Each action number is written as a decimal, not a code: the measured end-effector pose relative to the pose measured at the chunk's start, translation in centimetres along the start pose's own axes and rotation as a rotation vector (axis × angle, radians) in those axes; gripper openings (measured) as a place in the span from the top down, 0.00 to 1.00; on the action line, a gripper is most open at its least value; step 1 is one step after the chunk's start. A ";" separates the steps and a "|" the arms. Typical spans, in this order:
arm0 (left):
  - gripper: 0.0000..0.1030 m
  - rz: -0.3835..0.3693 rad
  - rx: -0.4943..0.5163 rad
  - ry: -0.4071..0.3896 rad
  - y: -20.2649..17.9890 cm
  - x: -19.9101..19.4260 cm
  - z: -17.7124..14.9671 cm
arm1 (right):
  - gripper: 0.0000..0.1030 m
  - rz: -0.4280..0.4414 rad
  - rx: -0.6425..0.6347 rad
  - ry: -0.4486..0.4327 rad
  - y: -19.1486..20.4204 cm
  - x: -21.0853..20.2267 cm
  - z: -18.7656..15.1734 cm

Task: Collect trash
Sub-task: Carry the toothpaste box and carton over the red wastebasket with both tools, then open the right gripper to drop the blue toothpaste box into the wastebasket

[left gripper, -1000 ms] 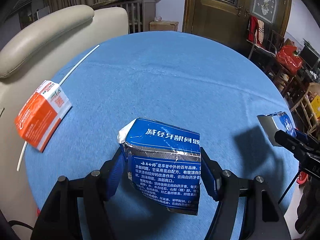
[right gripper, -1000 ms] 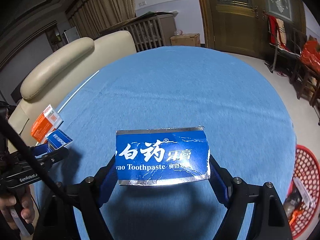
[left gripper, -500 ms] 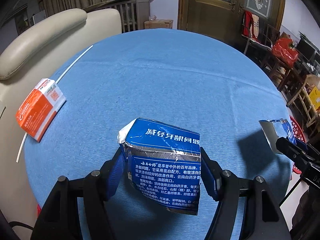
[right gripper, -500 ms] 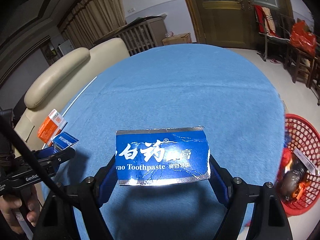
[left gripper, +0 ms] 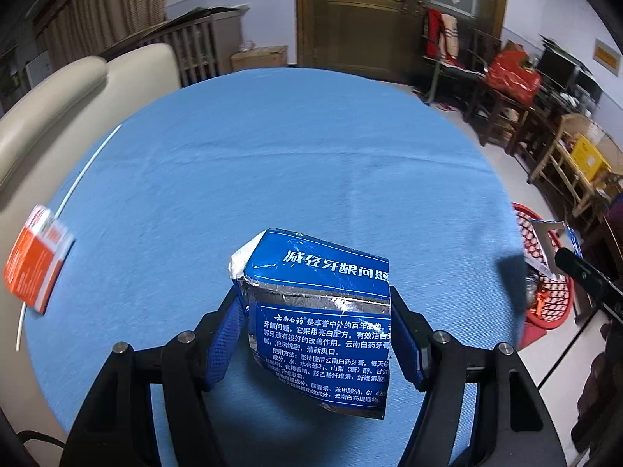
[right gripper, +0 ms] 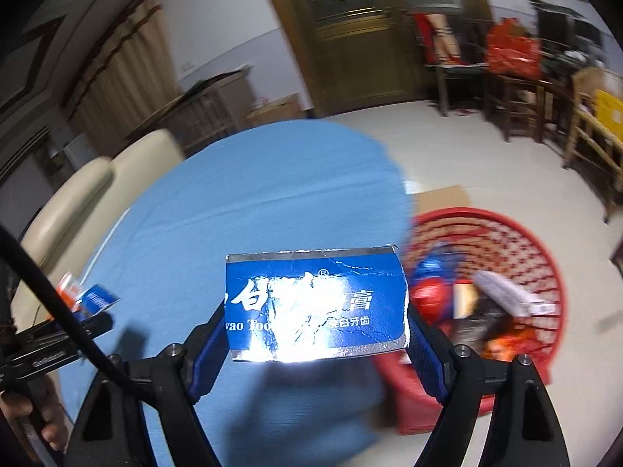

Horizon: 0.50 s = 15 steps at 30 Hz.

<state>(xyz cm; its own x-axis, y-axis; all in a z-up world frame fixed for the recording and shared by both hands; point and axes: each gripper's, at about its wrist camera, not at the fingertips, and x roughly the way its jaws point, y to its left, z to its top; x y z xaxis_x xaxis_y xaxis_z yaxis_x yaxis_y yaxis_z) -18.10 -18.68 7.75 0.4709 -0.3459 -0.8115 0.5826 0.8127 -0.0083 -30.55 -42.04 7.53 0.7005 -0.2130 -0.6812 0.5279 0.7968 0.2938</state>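
Blue cloth is covering the round tabletop (left gripper: 311,163), which is standing in a living room with a beige sofa (left gripper: 50,116) along its left side and a dark wooden door (left gripper: 350,19) behind its far edge. Chairs and red bags are crowding the wall at the right.

The left gripper (left gripper: 317,334) is hanging over the near edge of the tabletop, and its fingers (left gripper: 224,340) are standing partly apart and pressing on both sides of a torn piece of blue toothpaste box (left gripper: 323,319) with silver foil edges and white Chinese print. That piece is lifted clear of the cloth. Near the left edge of the tabletop an orange and white carton (left gripper: 33,258) is lying flat, blurred, and a thin white straw (left gripper: 83,173) is running along that same edge beside it.

The right gripper (right gripper: 317,334) is reaching out past the right edge of the tabletop, with its fingers (right gripper: 424,358) spread fairly wide and clamping the two ends of a second torn blue toothpaste box piece (right gripper: 315,307), held broadside with its white lettering facing the camera. Bright glare is washing out the middle of the print. Beyond and to the right of this piece a red mesh basket (right gripper: 537,257) is sitting on the pale floor, already holding mixed rubbish, with a flat brown cardboard sheet (right gripper: 444,196) lying on the floor just behind it. In the right wrist view a person's hand (right gripper: 43,420) is gripping the left gripper's handle at the lower left.
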 end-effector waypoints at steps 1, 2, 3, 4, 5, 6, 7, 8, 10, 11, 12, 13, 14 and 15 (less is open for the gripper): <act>0.31 -0.007 0.014 -0.001 -0.9 0.0 0.2 | 0.19 -0.027 0.018 -0.006 -1.5 -0.3 0.3; 0.31 -0.014 0.027 -0.002 -1.7 0.1 0.4 | 0.19 -0.052 0.030 -0.012 -2.9 -0.6 0.5; 0.31 -0.020 0.039 -0.003 -2.4 0.1 0.5 | 0.19 -0.068 0.038 -0.016 -3.8 -0.7 0.9; 0.31 -0.024 0.051 -0.004 -3.1 0.1 0.6 | 0.19 -0.091 0.049 -0.019 -5.1 -0.9 1.2; 0.31 -0.030 0.062 -0.004 -3.8 0.2 0.7 | 0.19 -0.110 0.059 -0.018 -6.1 -0.9 1.5; 0.31 -0.035 0.071 -0.003 -4.5 0.2 0.9 | 0.19 -0.128 0.066 -0.017 -7.1 -0.9 1.9; 0.31 -0.039 0.081 -0.001 -5.2 0.3 1.0 | 0.19 -0.145 0.071 -0.018 -7.9 -0.9 2.1; 0.31 -0.042 0.091 -0.001 -5.9 0.3 1.1 | 0.18 -0.157 0.077 -0.018 -8.7 -0.9 2.5; 0.31 -0.046 0.104 -0.002 -6.8 0.2 1.1 | 0.18 -0.182 0.088 -0.013 -10.2 -0.6 3.1; 0.31 -0.048 0.112 -0.002 -7.3 0.2 1.2 | 0.18 -0.191 0.091 -0.009 -10.7 -0.4 3.3; 0.31 -0.050 0.119 -0.001 -7.8 0.2 1.3 | 0.18 -0.201 0.092 -0.005 -11.3 -0.1 3.6; 0.31 -0.050 0.125 -0.001 -8.1 0.3 1.3 | 0.18 -0.208 0.091 -0.002 -11.8 0.1 3.9; 0.31 -0.053 0.130 0.001 -8.4 0.3 1.4 | 0.18 -0.218 0.090 0.005 -12.3 0.4 4.1; 0.31 -0.054 0.134 0.002 -8.5 0.4 1.6 | 0.18 -0.222 0.091 0.011 -12.8 0.5 3.9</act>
<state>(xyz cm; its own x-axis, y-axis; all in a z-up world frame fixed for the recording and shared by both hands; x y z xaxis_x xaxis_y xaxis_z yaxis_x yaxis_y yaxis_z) -21.84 -26.50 8.38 0.4353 -0.3867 -0.8130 0.6903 0.7230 0.0258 -35.09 -54.58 6.02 0.5569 -0.3708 -0.7432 0.7099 0.6770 0.1942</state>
